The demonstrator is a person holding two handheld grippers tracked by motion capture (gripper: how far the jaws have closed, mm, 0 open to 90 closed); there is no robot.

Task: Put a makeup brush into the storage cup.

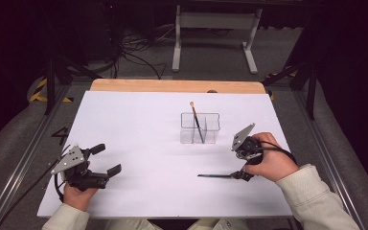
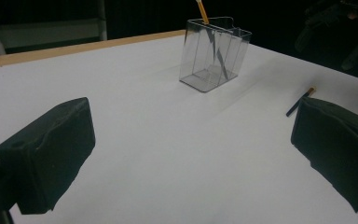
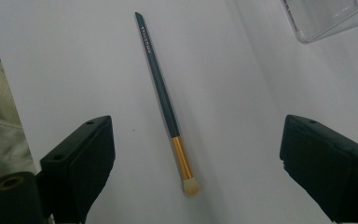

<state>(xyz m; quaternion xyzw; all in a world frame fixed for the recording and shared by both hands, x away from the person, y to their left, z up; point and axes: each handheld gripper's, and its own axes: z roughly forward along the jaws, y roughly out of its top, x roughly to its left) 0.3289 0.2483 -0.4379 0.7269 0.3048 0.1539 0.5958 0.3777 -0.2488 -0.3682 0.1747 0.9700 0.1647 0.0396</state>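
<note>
Slim dark-handled brush point(image 3: 162, 93) with gold ferrule and pale tip, lying flat on the white counter point(image 1: 139, 143), toward its near right corner, untouched.

the brush point(image 3: 165, 100) lying on the white table cover point(image 1: 139, 143) has a dark teal handle, gold ferrule and cream bristles, the organiser point(image 1: 200, 128) is clear, the table edge point(image 1: 172, 86) is pale wood, and the sleeve point(image 1: 316, 196) is cream.
</note>
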